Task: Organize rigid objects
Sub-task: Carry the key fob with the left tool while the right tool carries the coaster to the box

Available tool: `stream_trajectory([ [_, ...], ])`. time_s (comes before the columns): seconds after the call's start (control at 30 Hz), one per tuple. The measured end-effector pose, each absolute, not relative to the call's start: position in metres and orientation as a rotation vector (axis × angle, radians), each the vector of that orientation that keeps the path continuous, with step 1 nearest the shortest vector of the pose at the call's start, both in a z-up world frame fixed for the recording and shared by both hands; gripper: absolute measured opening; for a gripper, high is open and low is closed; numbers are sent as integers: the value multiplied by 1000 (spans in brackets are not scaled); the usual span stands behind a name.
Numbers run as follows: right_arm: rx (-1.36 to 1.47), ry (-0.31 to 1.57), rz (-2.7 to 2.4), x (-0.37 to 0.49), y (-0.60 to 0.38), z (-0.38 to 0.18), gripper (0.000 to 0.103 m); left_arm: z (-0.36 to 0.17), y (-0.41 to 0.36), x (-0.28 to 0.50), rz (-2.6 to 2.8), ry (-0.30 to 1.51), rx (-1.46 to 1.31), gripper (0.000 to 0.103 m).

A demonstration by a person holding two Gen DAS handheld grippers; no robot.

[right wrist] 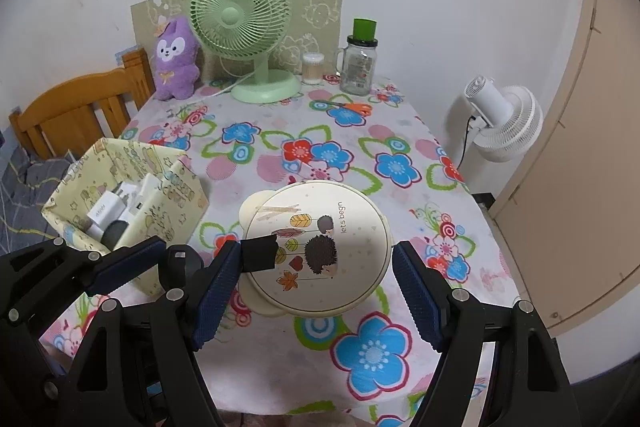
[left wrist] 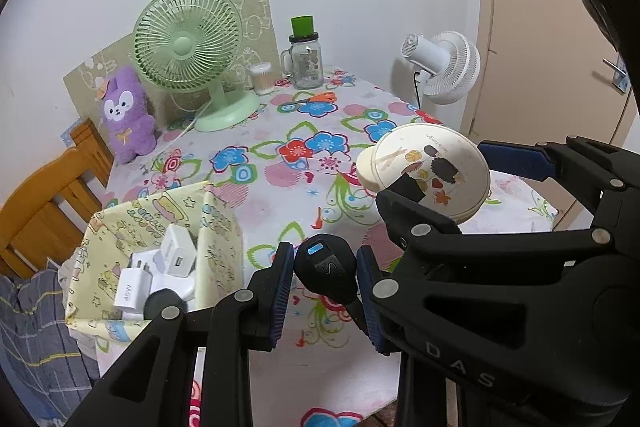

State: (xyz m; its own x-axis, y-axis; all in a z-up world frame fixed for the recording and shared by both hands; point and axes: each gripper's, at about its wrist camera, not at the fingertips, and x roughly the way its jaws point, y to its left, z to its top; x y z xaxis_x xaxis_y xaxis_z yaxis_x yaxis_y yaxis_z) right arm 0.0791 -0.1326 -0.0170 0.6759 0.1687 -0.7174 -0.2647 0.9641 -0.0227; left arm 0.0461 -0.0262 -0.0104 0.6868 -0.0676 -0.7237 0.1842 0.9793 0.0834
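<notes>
Left gripper (left wrist: 325, 291) clenched on black "S" car key (left wrist: 326, 267), right gripper (right wrist: 308, 291) released around "let's begin" tin (right wrist: 320, 251) (hedgehog print)

A round cream tin (right wrist: 316, 251) printed with hedgehogs, autumn leaves and the words "lets begin" is tilted above the flower-patterned counter (right wrist: 340, 147), a black tab on its lid's left edge touching the inner face of the right gripper's left finger. A small black device (left wrist: 325, 269) with a blue mark on top sits clamped between two blue-padded fingers (left wrist: 280, 291), just right of an open, pale-yellow cartoon-print storage box (left wrist: 160, 227) at the counter's left edge. Inside the box lie several white plug-in chargers (left wrist: 176, 255) and a dark rounded item (left wrist: 160, 301).
</notes>
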Motion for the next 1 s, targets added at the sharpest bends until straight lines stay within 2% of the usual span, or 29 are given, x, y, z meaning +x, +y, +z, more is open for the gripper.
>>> stream_trajectory([
  [1.0, -164, 795, 327, 103, -44, -14, 78, -12, 57, 66, -68, 845, 93, 33],
])
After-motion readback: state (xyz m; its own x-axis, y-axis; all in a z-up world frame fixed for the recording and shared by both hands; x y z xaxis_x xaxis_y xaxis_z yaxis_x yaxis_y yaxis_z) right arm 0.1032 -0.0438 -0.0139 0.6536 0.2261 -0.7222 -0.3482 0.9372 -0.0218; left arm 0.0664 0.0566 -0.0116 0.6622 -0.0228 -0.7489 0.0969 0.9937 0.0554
